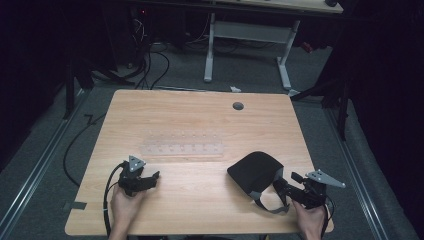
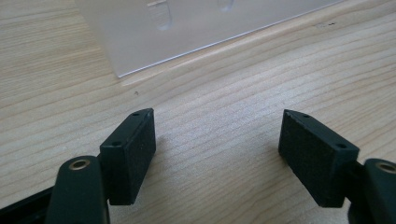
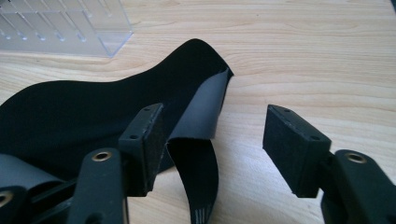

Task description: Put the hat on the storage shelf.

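Note:
A black fabric mask [image 1: 254,171] with a grey inner side and a strap [image 1: 267,207] lies on the wooden table [image 1: 200,112], front right. My right gripper [image 1: 286,181] is open at its right edge. In the right gripper view the mask [image 3: 93,107] spreads to the left, its strap [image 3: 196,177] hangs down just inside the left jaw, and the gripper [image 3: 215,116] holds nothing. My left gripper [image 1: 152,176] rests front left, open and empty. Its view has the gripper [image 2: 217,126] over bare wood, short of a clear plastic rack [image 2: 187,28].
The clear rack [image 1: 182,145] with rows of small holes lies flat mid-table, its corner [image 3: 60,25] in the right gripper view. A round cable hole [image 1: 238,105] is near the far edge. Beyond the table stand a white desk frame [image 1: 250,35] and floor cables [image 1: 150,65].

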A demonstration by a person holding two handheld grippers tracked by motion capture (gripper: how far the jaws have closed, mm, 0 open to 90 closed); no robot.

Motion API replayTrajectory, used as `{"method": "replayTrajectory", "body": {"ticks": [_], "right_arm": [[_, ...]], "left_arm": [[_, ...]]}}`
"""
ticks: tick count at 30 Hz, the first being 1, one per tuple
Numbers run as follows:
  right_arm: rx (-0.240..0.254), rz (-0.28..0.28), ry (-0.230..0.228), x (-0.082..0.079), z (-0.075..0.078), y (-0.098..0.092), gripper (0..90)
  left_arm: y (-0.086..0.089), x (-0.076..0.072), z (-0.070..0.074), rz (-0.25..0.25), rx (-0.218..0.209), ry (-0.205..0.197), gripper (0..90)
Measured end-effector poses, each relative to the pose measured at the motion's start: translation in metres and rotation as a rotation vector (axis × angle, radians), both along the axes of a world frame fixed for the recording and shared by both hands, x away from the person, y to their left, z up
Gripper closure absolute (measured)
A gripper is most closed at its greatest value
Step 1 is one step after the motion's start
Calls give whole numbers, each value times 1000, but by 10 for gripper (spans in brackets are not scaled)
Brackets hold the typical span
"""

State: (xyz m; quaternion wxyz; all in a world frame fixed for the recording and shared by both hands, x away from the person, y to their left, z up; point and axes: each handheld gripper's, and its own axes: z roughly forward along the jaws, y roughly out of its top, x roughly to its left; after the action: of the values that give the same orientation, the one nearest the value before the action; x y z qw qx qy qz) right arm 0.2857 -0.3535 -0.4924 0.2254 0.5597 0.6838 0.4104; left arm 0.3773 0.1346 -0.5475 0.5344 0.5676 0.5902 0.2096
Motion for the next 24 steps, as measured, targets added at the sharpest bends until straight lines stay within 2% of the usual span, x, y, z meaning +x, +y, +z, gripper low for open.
{"method": "replayTrajectory", "body": {"ticks": [4,11,19,24], "right_arm": [[-19,9,2,9,-1,5,344],[-14,31,22,24,-3,11,329],[10,39,37,37,-5,13,339],[19,54,62,43,-11,16,349]], "left_arm": [[0,0,0,-1,0,0,278],[0,0,0,-2,0,1,276],[0,0,0,-2,1,0,275],[0,0,0,-3,1,0,275]]}}
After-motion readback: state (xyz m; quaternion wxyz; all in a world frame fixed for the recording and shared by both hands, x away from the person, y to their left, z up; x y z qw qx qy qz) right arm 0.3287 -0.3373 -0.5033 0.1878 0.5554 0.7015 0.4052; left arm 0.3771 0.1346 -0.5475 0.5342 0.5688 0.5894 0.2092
